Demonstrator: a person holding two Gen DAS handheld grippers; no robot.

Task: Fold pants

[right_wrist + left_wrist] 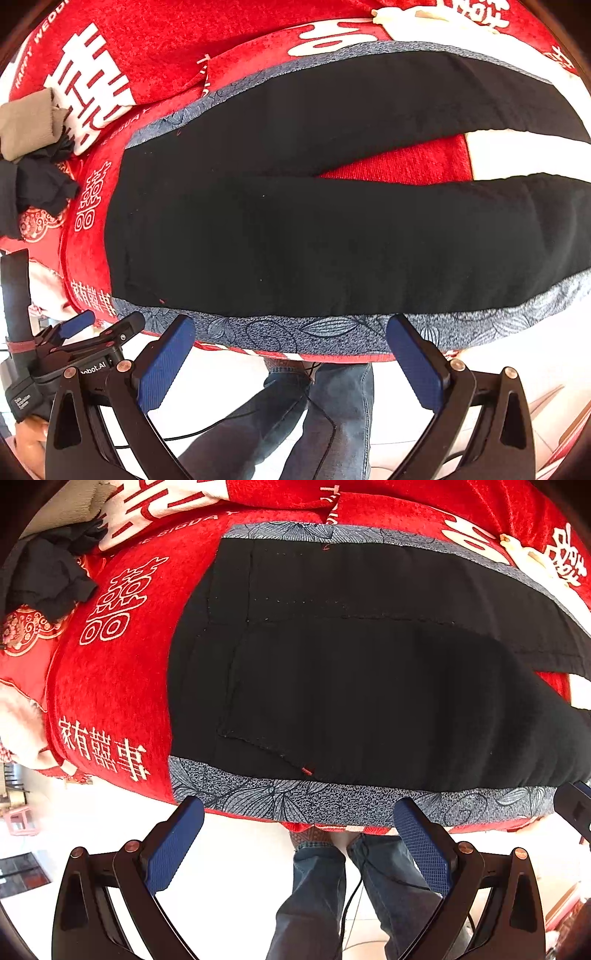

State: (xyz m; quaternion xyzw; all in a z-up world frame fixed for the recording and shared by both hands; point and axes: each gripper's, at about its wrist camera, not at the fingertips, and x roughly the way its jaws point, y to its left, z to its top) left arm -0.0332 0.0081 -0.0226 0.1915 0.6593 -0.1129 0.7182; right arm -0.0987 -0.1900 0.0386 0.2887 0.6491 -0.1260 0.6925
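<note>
- A dark cloth lies bunched up at the far left, on the red blanket.
- In the right wrist view a tan cloth sits just beside that dark cloth.
- The red blanket has big white signs on it and covers the whole top of the surface. I cannot tell if it is a bed or a desk under it.
- The left gripper hangs at the near edge of the blanket, close to the waist end of the pants. Its blue fingers are spread wide and hold nothing.
- The black pants lie flat in the middle on a gray flowered cloth. A pocket with a stitched edge shows near the waist end.
- The gray flowered cloth peeks out along the near side and the far side of the pants.
- Below the edge, a person's legs in blue jeans stand on a pale floor, with a thin black wire running past them.
- The right gripper hangs at the near edge too, beside the left one. Its blue fingers are spread wide and touch nothing.
- At the right the two pant legs split apart, and red blanket shows between them.
</note>
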